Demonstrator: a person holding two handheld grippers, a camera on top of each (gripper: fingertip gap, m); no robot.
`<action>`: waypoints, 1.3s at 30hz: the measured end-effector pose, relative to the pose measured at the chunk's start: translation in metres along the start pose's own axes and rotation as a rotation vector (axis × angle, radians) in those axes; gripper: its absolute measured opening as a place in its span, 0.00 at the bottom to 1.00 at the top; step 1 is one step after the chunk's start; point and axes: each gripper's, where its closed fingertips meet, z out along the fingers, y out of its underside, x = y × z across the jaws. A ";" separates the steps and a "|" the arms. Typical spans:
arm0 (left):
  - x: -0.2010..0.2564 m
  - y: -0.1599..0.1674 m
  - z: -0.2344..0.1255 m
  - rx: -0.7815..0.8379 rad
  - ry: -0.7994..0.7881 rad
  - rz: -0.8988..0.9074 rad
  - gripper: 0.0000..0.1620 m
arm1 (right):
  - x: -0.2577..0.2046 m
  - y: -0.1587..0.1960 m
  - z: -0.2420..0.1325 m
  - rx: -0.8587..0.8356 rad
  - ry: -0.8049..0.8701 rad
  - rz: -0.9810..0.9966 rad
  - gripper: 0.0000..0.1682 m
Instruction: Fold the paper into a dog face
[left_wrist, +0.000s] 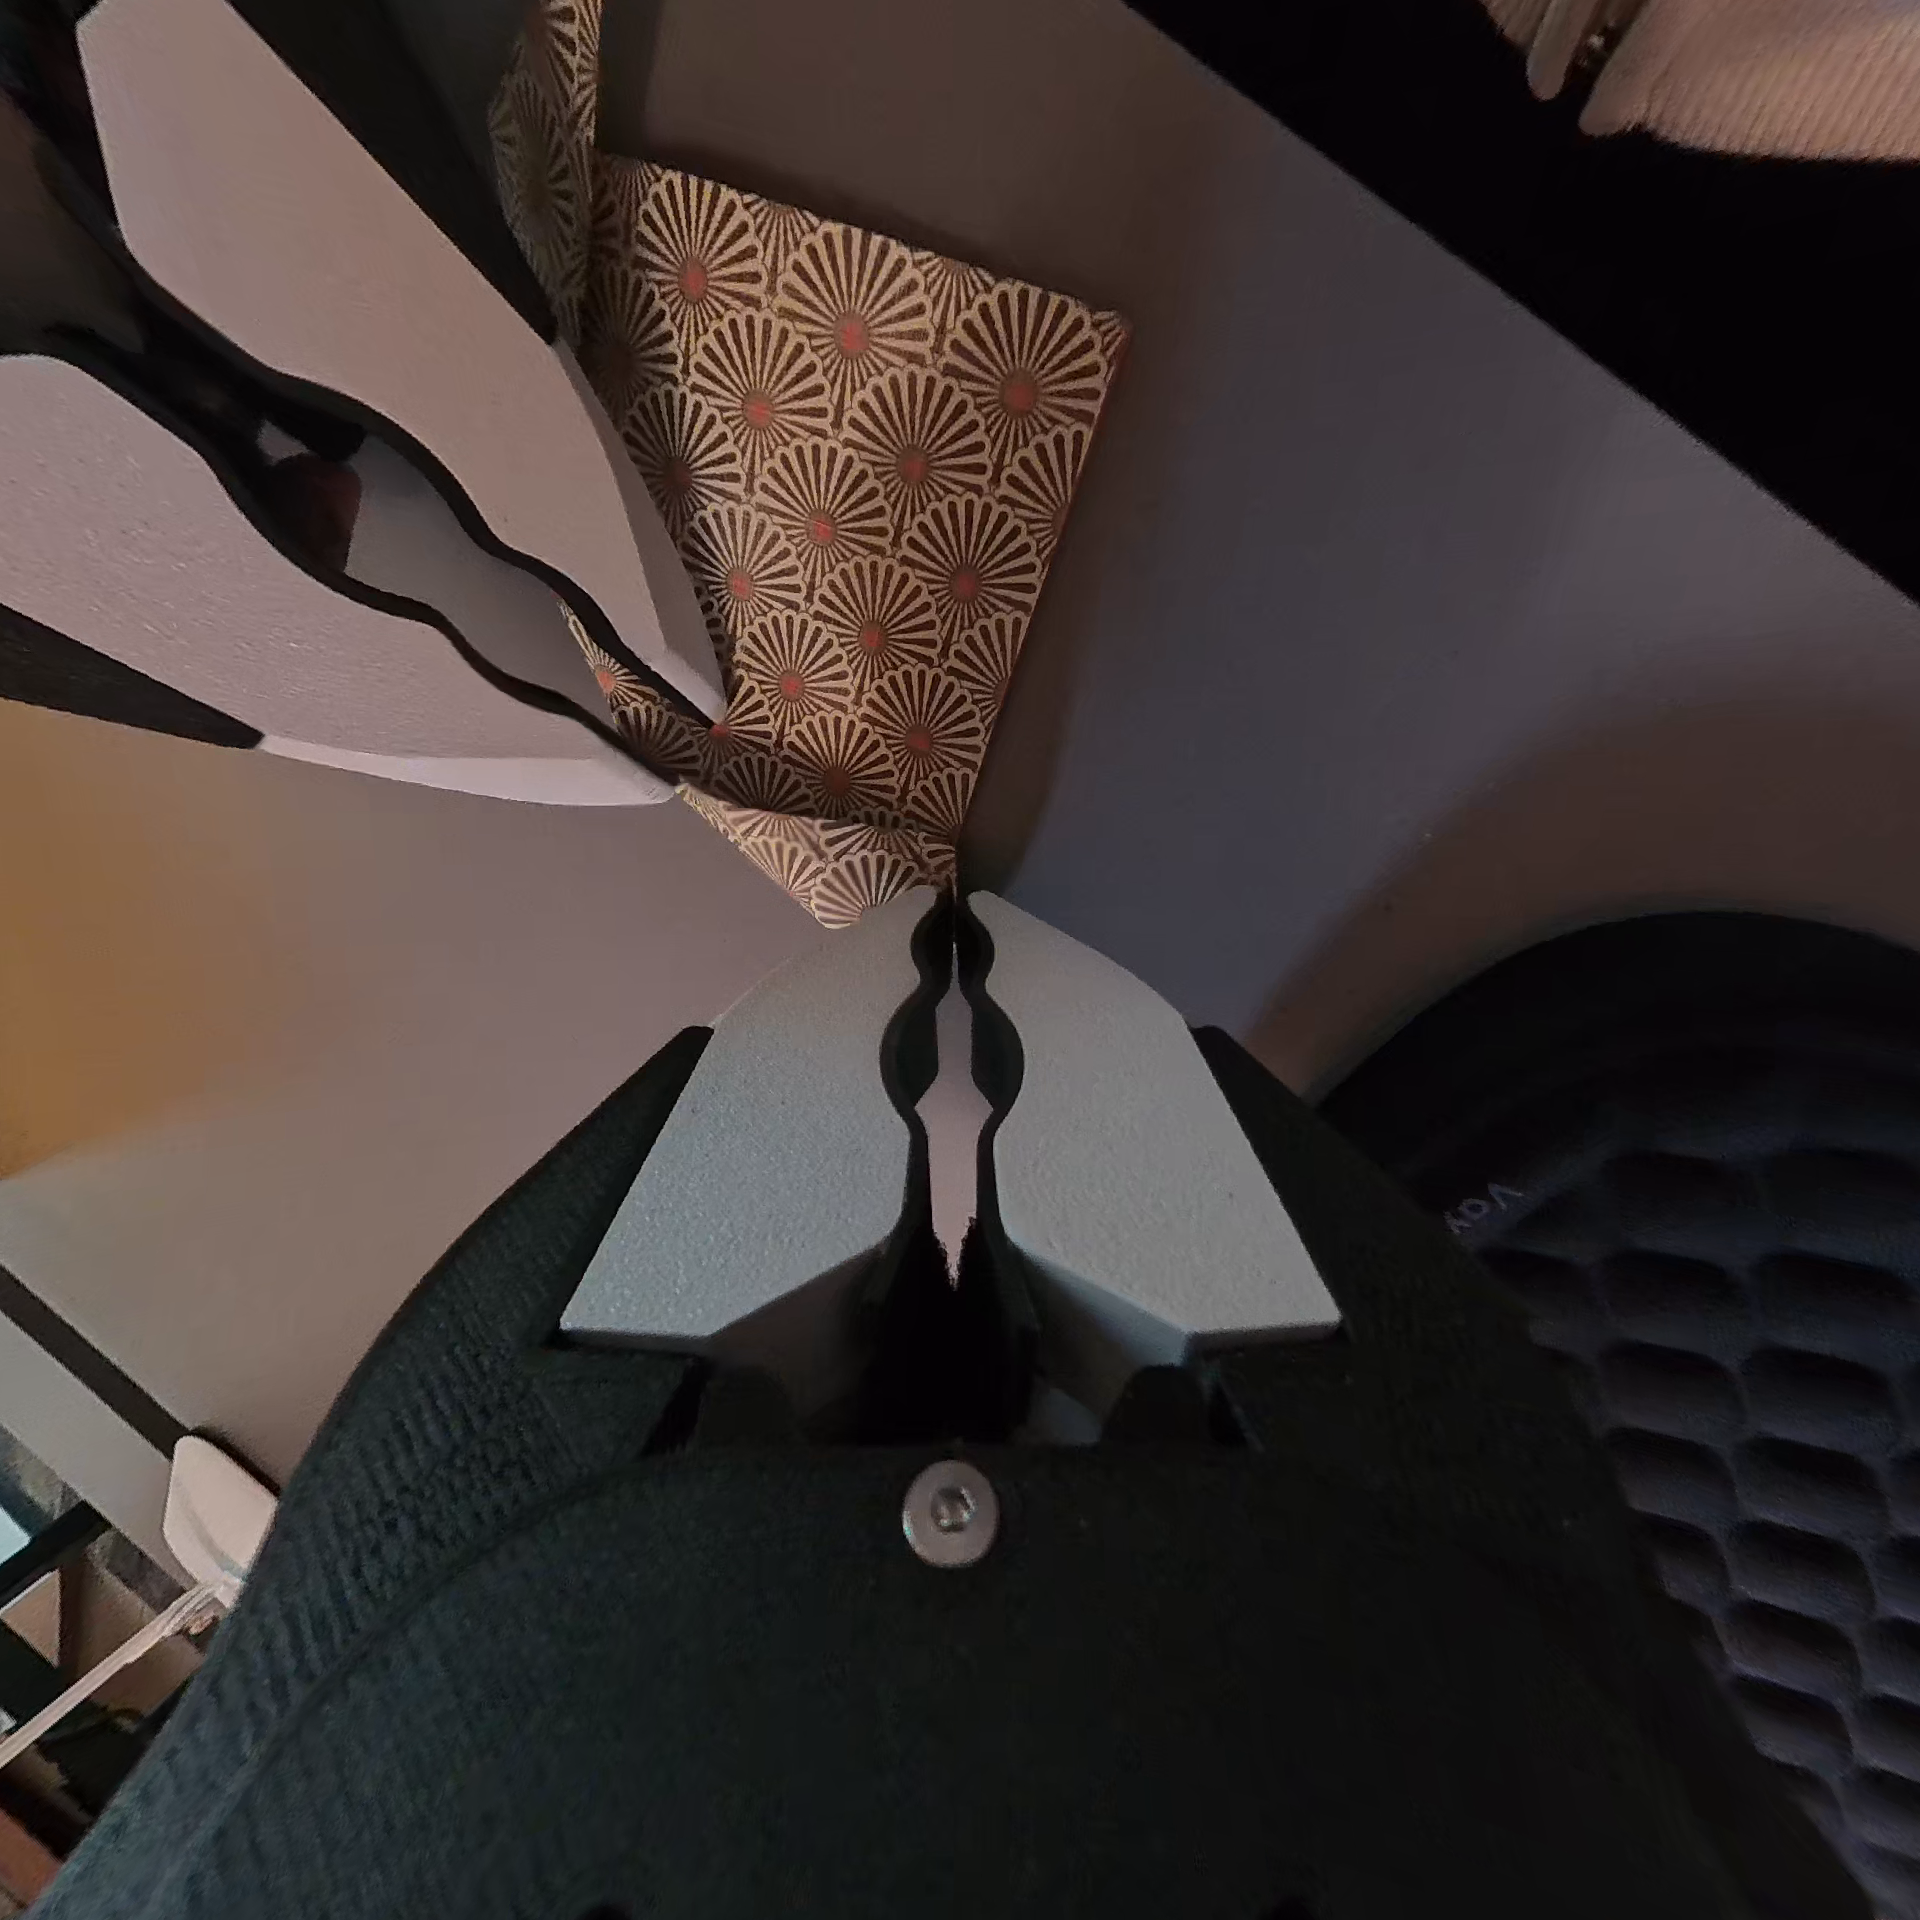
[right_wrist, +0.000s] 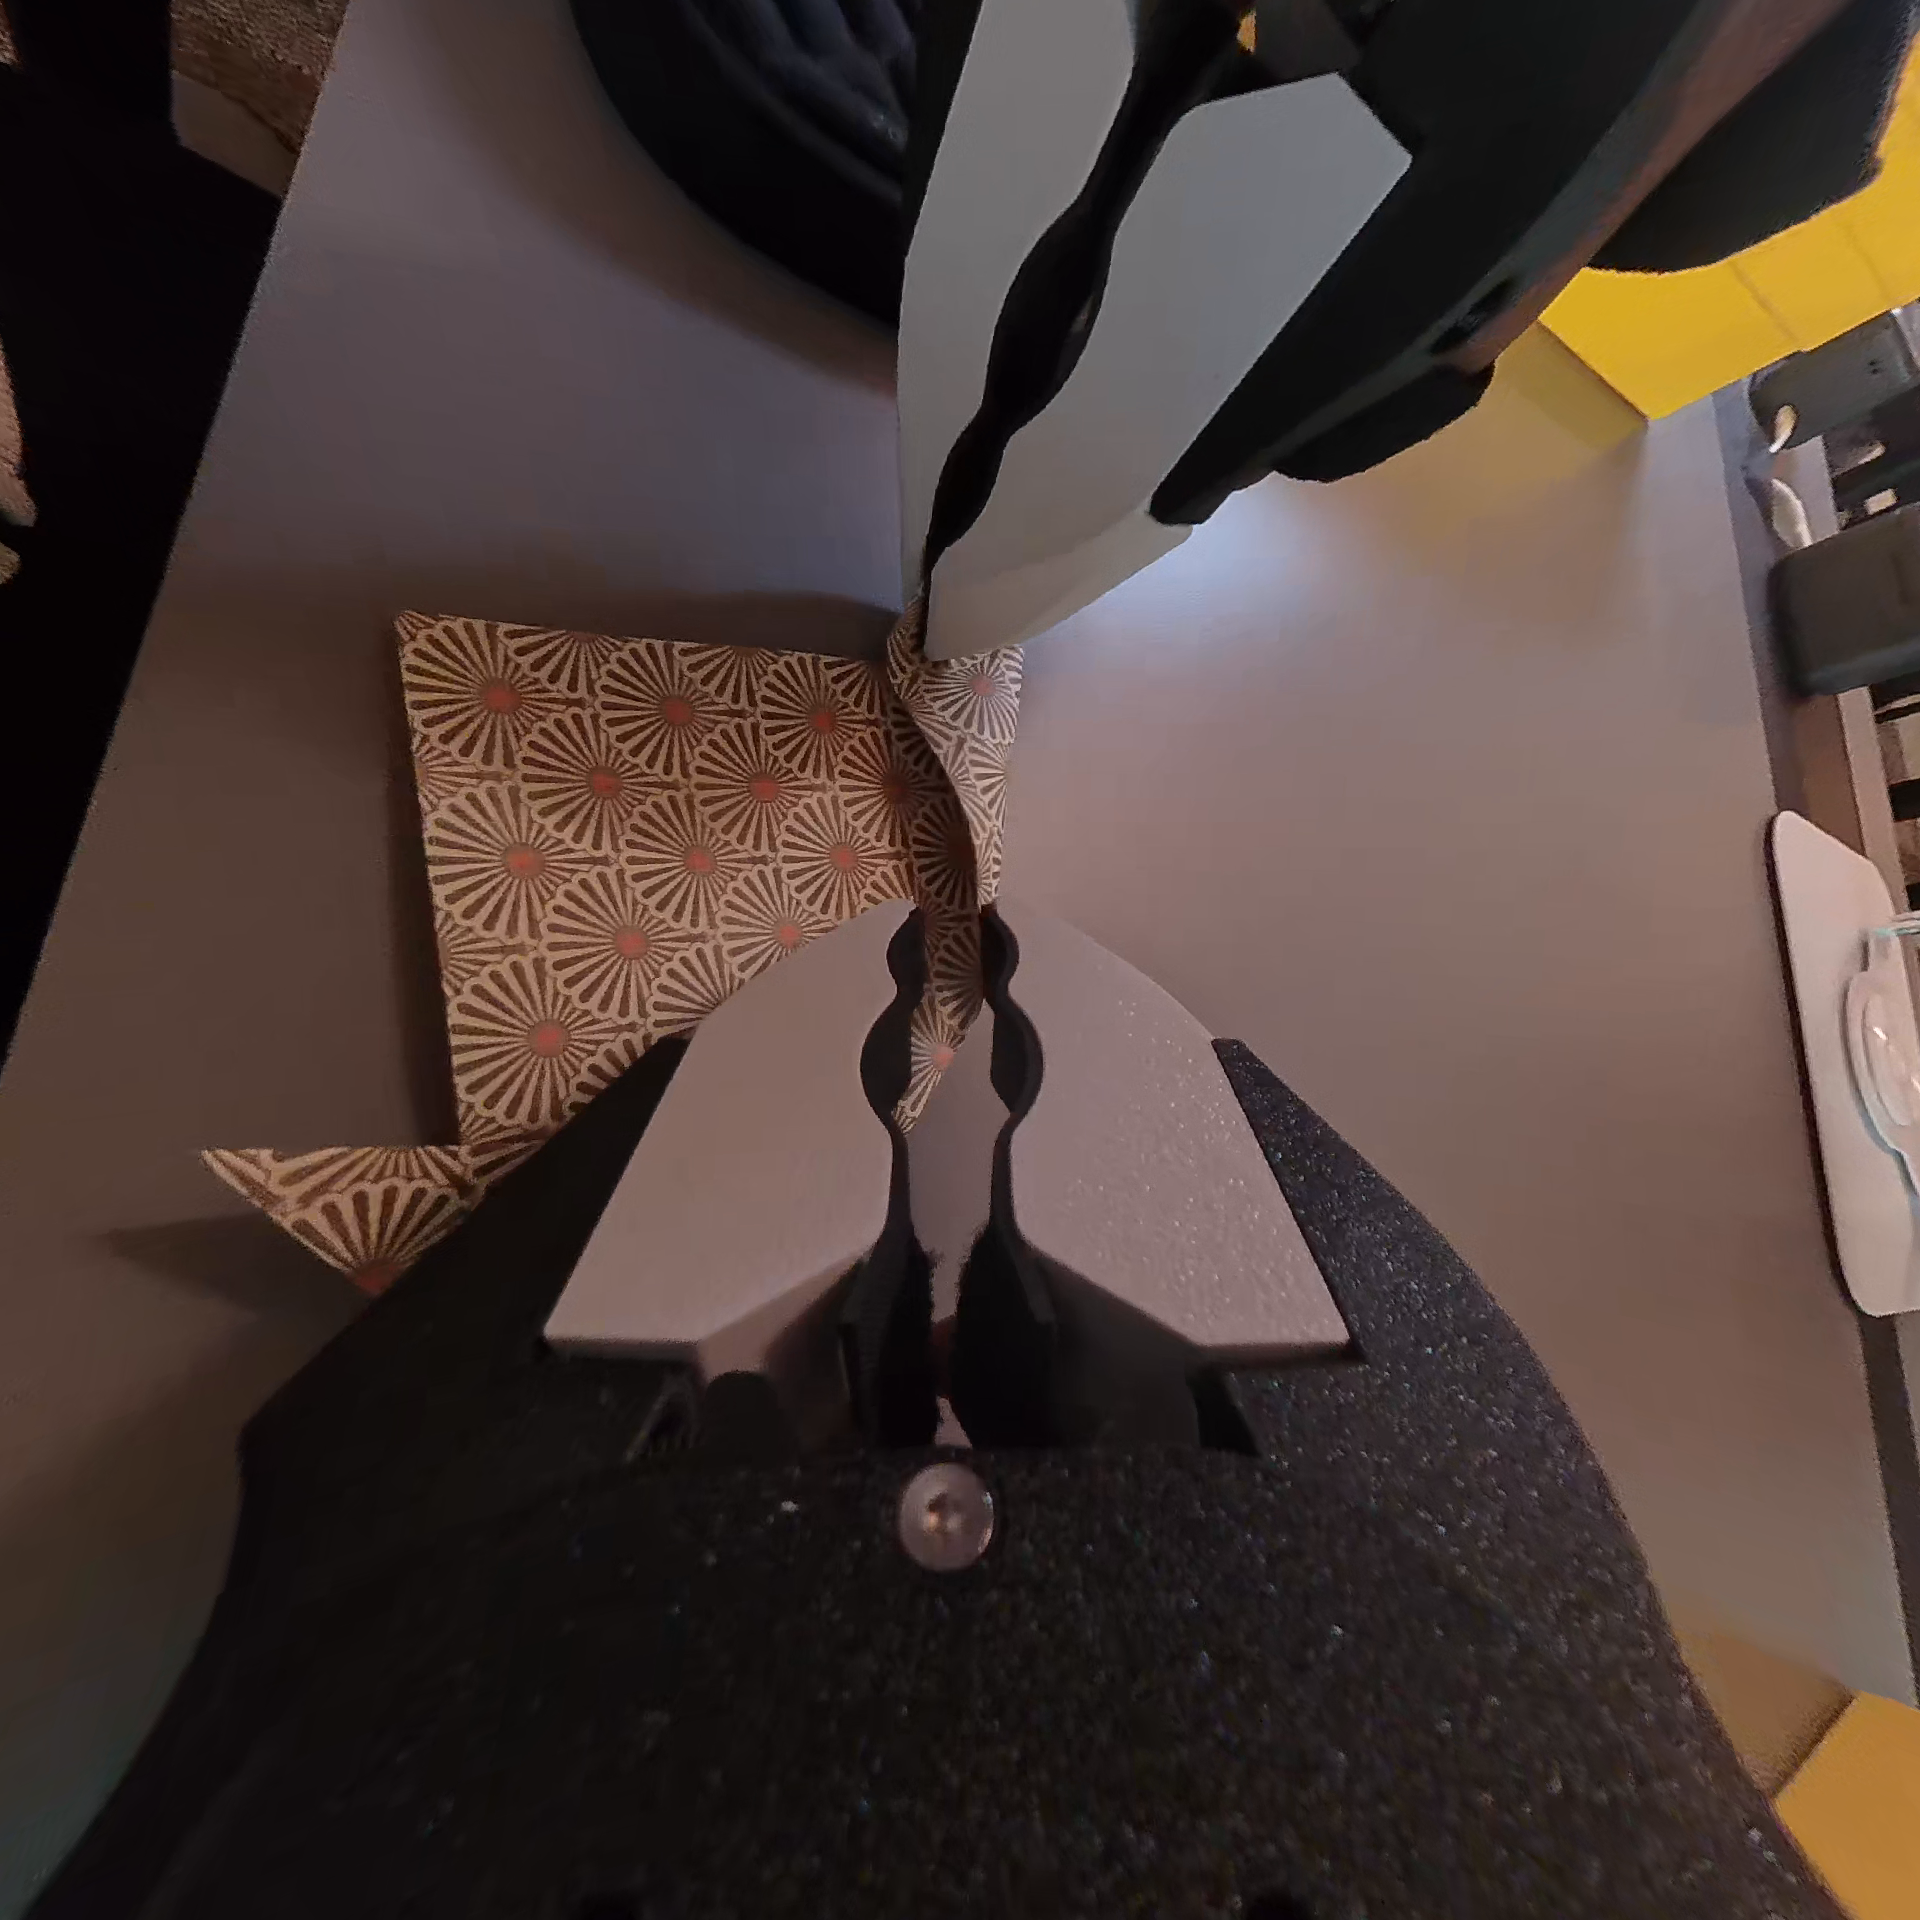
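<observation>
Paper (left_wrist: 862, 499), patterned with brown-and-cream fans and red dots, is lying partly folded on the grey table (left_wrist: 1351, 623), with both grippers working at one raised corner of it.

Left wrist view, near to far: the left gripper (left_wrist: 952, 914) is pinching a crumpled tip of the paper, its jaws pressed together at the tips. Beyond it the sheet is spreading flat across the table toward the far edge. The right gripper (left_wrist: 686, 748) is coming in from the left side, its fingertips sitting over a lifted fold.

Right wrist view, near to far: the right gripper (right_wrist: 951, 920) is clamping a twisted strip of the paper, the jaws closed onto it with a narrow gap where the strip is passing through. A folded triangular flap (right_wrist: 343, 1205) is sticking out near the table's left edge. The left gripper (right_wrist: 925, 623) is gripping the same raised ridge from above.

A dark round object (left_wrist: 1714, 1299) is sitting at the table's edge; what it is appears uncertain. A white mat (right_wrist: 1839, 1049) is lying well apart on a neighbouring surface.
</observation>
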 end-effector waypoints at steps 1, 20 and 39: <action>0.000 0.000 0.000 -0.002 0.004 0.000 0.00 | -0.001 0.000 0.000 -0.002 -0.011 0.006 0.05; -0.003 0.005 -0.001 -0.006 -0.028 -0.032 0.02 | 0.000 0.005 0.003 -0.037 -0.269 0.364 0.09; -0.002 0.005 -0.001 0.003 -0.005 -0.059 0.01 | 0.002 0.001 0.002 0.017 -0.180 0.135 0.09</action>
